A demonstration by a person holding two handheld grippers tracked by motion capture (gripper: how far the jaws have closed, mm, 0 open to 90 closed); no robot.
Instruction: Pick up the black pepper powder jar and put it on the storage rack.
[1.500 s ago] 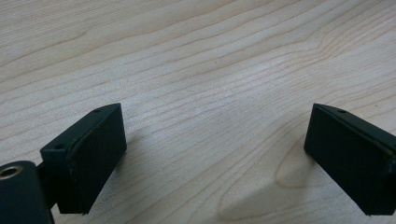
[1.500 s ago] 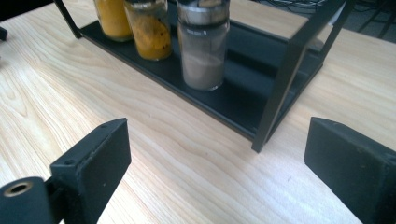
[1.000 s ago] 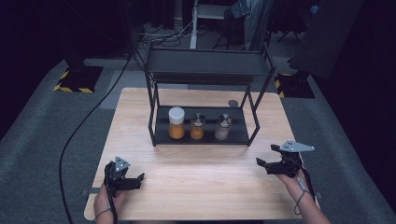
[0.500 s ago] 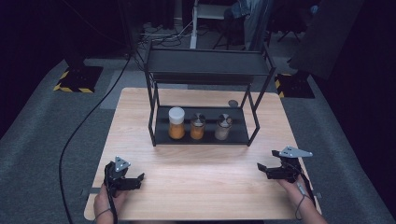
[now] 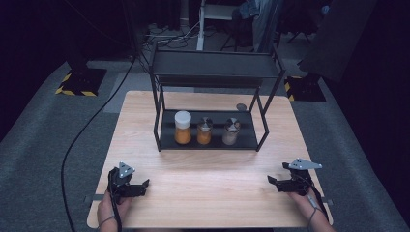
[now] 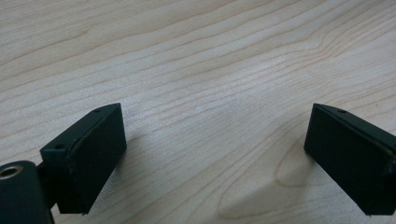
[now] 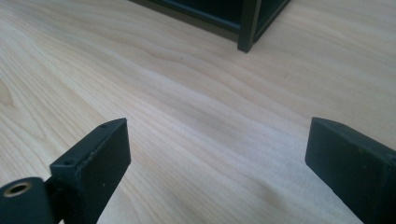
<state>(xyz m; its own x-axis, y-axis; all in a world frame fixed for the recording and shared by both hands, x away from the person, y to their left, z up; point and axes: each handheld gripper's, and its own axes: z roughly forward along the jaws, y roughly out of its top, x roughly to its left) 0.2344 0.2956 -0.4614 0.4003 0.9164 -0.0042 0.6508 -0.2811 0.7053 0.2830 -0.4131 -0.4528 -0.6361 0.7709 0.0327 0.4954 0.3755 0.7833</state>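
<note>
A pale wooden worktop (image 5: 208, 193) with visible grain sits on a grey carpeted floor (image 5: 43, 145), dark surroundings beyond it. Toward the far half of the worktop stands a black metal two-tier shelf rack (image 5: 215, 65) on thin legs. On its lower tier three jars stand upright in a row: a white-capped glass jar of orange powder (image 5: 183, 127) at the left, a smaller metal-topped jar of orange spice (image 5: 204, 131) just beside it in the middle, and a metal-topped jar of pale beige spice (image 5: 231, 131) at the right. A small round grey disc (image 5: 241, 107) lies on the worktop behind the rack.

Near the front edge, well apart from the jars, a person's hands hold two black tools. The left gripper (image 5: 140, 187) rests low at the front left corner, topped by a grey triangular plate, its jaws spread wide with only bare wood between them (the left gripper view shows the same). The right gripper (image 5: 274, 182) sits at the front right, jaws likewise wide apart and holding nothing; its own view looks across bare wood toward a black rack leg (image 7: 247, 25). A black cable (image 5: 92, 125) trails off the left side over the floor
</note>
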